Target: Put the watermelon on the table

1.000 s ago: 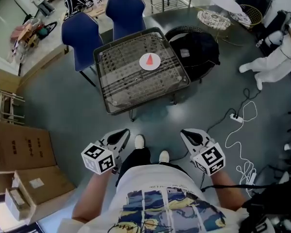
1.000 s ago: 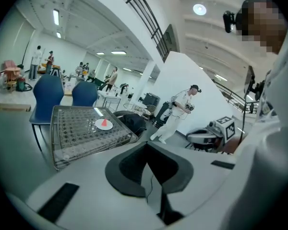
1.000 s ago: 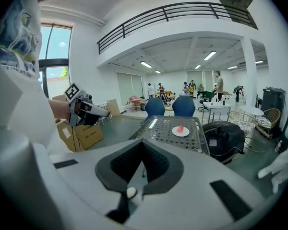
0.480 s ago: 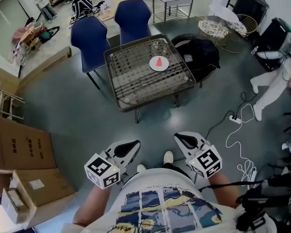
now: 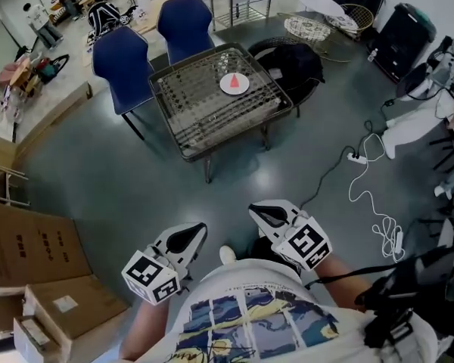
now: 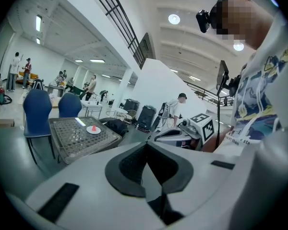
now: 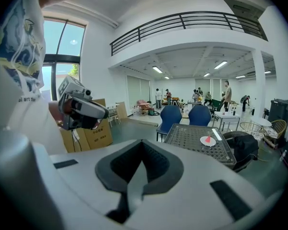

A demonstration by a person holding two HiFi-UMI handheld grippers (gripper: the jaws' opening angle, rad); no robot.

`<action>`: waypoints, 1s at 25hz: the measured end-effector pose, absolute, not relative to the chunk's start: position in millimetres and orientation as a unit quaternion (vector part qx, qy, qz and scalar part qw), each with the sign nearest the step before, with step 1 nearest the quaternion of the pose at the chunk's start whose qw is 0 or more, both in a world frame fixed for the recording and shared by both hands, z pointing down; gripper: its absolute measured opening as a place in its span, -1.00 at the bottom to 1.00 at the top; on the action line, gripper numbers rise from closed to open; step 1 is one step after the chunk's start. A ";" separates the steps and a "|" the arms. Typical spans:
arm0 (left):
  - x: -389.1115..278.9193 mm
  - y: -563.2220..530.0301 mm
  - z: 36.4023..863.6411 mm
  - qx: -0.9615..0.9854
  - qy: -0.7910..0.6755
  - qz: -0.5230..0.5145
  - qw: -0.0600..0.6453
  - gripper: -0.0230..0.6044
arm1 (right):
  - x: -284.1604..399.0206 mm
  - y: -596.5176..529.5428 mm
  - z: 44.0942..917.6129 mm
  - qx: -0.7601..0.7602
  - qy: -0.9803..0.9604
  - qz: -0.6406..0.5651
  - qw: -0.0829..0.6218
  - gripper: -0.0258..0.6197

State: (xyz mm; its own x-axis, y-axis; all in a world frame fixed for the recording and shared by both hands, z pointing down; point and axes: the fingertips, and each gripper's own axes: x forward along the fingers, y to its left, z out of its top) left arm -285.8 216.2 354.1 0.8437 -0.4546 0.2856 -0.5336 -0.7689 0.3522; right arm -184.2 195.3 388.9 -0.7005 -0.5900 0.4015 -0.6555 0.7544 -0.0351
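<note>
**Watermelon Seen on the Bench, Both Tongs Shut**

The left tongs [image 5: 193, 233] and the right tongs [image 5: 261, 212] are held low, just in front of the person's printed shirt [image 5: 250, 324]. They are kept side by side but apart, above the grey floor [image 5: 121, 180]. In the left gripper view the left tongs are seen shut, with pad pressed on pad. In the right gripper view the right tongs are shut the same way. Nothing is gripped by either pair.

The bench [image 5: 204, 123] is seen well apart from the tongs, farther off across the floor. Its top is made of wire mesh. A white plate [image 5: 242, 88] is set on it, toward the far corner. The red piece of watermelon [image 5: 234, 79] is laid on that plate.

One blue chair [image 5: 119, 63] and a second blue chair [image 5: 183, 21] are placed along the far left edge of the bench. A dark round seat [image 5: 295, 63] is placed just beside the far right edge. Cardboard boxes [image 5: 30, 248] are stacked on the floor at the left. A white cable [image 5: 363, 180] is laid on the floor at the right.
</note>
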 end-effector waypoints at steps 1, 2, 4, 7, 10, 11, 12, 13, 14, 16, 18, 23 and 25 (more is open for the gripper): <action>-289.4 219.6 353.7 0.937 -0.264 0.093 0.212 -0.90 | -189.3 199.7 389.1 0.336 -0.919 0.084 0.190 -0.89; -293.0 222.6 353.1 0.937 -0.265 0.093 0.209 -0.90 | -194.1 203.5 388.7 0.332 -0.920 0.081 0.193 -0.89; -298.8 227.6 352.8 0.937 -0.267 0.091 0.206 -0.90 | -201.5 209.1 386.2 0.326 -0.922 0.075 0.197 -0.89; -302.5 236.0 353.8 0.937 -0.263 0.086 0.211 -0.90 | -206.9 216.2 383.4 0.326 -0.922 0.066 0.201 -0.89; -306.3 240.3 355.6 0.938 -0.261 0.084 0.212 -0.90 | -212.4 220.5 381.8 0.323 -0.922 0.060 0.204 -0.89; -307.8 241.1 356.4 0.938 -0.262 0.084 0.211 -0.90 | -214.3 221.9 381.3 0.321 -0.923 0.058 0.205 -0.89; -309.1 242.0 357.2 0.938 -0.262 0.085 0.210 -0.90 | -215.7 223.4 380.8 0.320 -0.923 0.057 0.206 -0.89; -310.1 242.9 357.8 0.938 -0.263 0.086 0.209 -0.90 | -216.6 224.8 380.7 0.320 -0.923 0.057 0.206 -0.89; -310.9 243.9 358.2 0.938 -0.264 0.087 0.209 -0.90 | -217.3 225.8 380.9 0.320 -0.923 0.057 0.206 -0.89; -311.0 245.2 359.4 0.937 -0.264 0.090 0.209 -0.90 | -217.9 226.2 381.3 0.320 -0.923 0.057 0.207 -0.89; -309.5 246.3 361.7 0.938 -0.262 0.092 0.209 -0.90 | -218.3 226.0 381.5 0.319 -0.923 0.055 0.208 -0.89; -305.4 248.4 363.0 0.938 -0.257 0.097 0.209 -0.90 | -217.8 226.7 377.1 0.317 -0.924 0.051 0.208 -0.89; -301.3 249.7 363.7 0.938 -0.256 0.100 0.210 -0.90 | -213.5 228.4 377.2 0.317 -0.924 0.052 0.209 -0.89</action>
State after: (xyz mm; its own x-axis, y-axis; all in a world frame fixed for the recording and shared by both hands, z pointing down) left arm -301.3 249.7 363.7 0.8490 -0.4382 0.2953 -0.5222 -0.7812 0.3420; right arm -213.5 228.4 377.2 -0.7124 -0.5632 0.4187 -0.6069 0.7940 0.0355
